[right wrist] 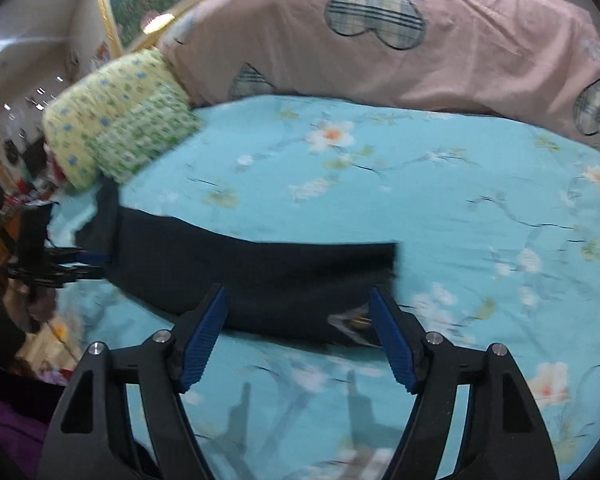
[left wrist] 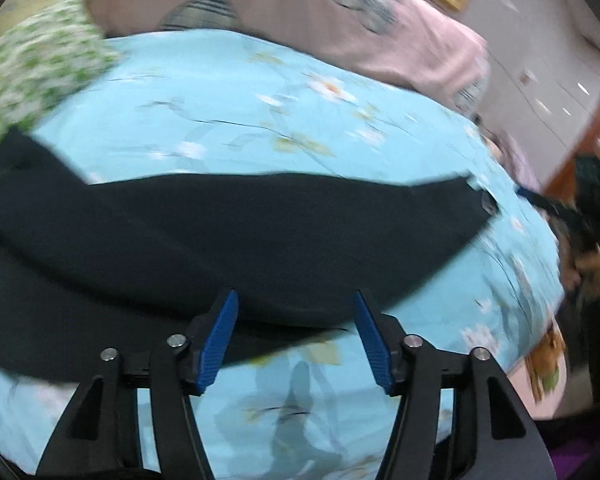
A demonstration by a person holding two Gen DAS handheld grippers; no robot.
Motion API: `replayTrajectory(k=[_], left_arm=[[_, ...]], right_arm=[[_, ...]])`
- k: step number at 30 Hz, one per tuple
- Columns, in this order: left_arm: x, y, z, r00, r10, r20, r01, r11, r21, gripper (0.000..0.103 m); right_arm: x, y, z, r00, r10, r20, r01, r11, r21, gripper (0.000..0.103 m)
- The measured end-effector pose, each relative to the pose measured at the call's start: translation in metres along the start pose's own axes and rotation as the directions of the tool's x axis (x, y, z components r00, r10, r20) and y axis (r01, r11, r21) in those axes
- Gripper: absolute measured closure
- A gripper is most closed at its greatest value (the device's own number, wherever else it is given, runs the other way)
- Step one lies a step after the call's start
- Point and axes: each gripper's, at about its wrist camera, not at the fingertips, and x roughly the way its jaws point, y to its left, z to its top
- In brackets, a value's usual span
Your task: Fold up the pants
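Dark pants (left wrist: 236, 232) lie in a long flat strip across the light blue floral bedsheet (left wrist: 260, 112). My left gripper (left wrist: 296, 296) hovers open over the strip's near edge, with nothing between its blue pads. In the right wrist view the same pants (right wrist: 260, 276) end squarely at the right, with a pale label (right wrist: 350, 322) at the near corner. My right gripper (right wrist: 297, 290) is open above that near edge and touches nothing. The left gripper (right wrist: 84, 264) shows at the pants' far left end, held by a hand.
A pink quilt with plaid hearts (right wrist: 380, 40) lies along the back of the bed. A yellow-green floral pillow (right wrist: 120, 120) sits at the back left, close to the pants' left end. A gold-framed picture (right wrist: 116, 4) hangs behind. The bed's edge (left wrist: 548, 360) drops off at the right.
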Motion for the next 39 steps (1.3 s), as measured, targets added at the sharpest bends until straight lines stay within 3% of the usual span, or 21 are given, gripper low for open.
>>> replayTrajectory(k=[4, 10, 17, 23, 26, 29, 31, 33, 34, 35, 38, 39], left_arm=[[-0.018, 0.040, 0.013, 0.996, 0.083, 0.015, -0.080, 0.989, -0.128, 0.042], [-0.032, 0.080, 0.033, 0.983, 0.184, 0.025, -0.173, 0.956, -0.236, 0.042], [-0.020, 0.116, 0.075, 0.961, 0.273, -0.051, -0.274, 0.897, -0.348, 0.038], [0.018, 0.145, 0.112, 0.915, 0.347, -0.204, -0.402, 0.813, -0.420, 0.037], [0.036, 0.156, 0.124, 0.876, 0.402, -0.268, -0.480, 0.786, -0.389, 0.038], [0.051, 0.158, 0.124, 0.842, 0.431, -0.323, -0.529, 0.774, -0.347, 0.046], [0.052, 0.157, 0.122, 0.836, 0.448, -0.317, -0.540, 0.773, -0.333, 0.053], [0.052, 0.157, 0.118, 0.841, 0.450, -0.301, -0.535, 0.777, -0.333, 0.071], [0.051, 0.158, 0.115, 0.845, 0.448, -0.291, -0.529, 0.777, -0.341, 0.086], [0.048, 0.157, 0.113, 0.853, 0.441, -0.278, -0.518, 0.779, -0.353, 0.093], [0.033, 0.156, 0.102, 0.880, 0.424, -0.214, -0.476, 0.788, -0.391, 0.099], [0.027, 0.155, 0.098, 0.886, 0.420, -0.195, -0.463, 0.789, -0.405, 0.099]], right_arm=[[0.026, 0.038, 0.007, 0.996, 0.091, -0.025, -0.091, 0.996, -0.024, 0.029], [0.072, 0.096, 0.013, 0.975, 0.203, -0.088, -0.209, 0.976, -0.060, 0.029], [0.113, 0.152, 0.021, 0.949, 0.292, -0.122, -0.303, 0.949, -0.082, 0.029], [0.153, 0.199, 0.026, 0.923, 0.334, -0.190, -0.361, 0.924, -0.130, 0.030], [0.173, 0.221, 0.029, 0.908, 0.351, -0.226, -0.390, 0.908, -0.155, 0.030], [0.191, 0.238, 0.029, 0.894, 0.365, -0.260, -0.414, 0.895, -0.167, 0.030], [0.205, 0.246, 0.028, 0.889, 0.358, -0.286, -0.415, 0.893, -0.174, 0.030], [0.218, 0.254, 0.024, 0.882, 0.354, -0.312, -0.421, 0.889, -0.180, 0.032], [0.223, 0.257, 0.022, 0.880, 0.349, -0.322, -0.420, 0.889, -0.184, 0.041], [0.226, 0.259, 0.021, 0.879, 0.343, -0.331, -0.417, 0.889, -0.188, 0.048], [0.231, 0.267, 0.019, 0.888, 0.314, -0.336, -0.401, 0.886, -0.232, 0.091], [0.227, 0.268, 0.019, 0.884, 0.329, -0.331, -0.415, 0.879, -0.234, 0.093]])
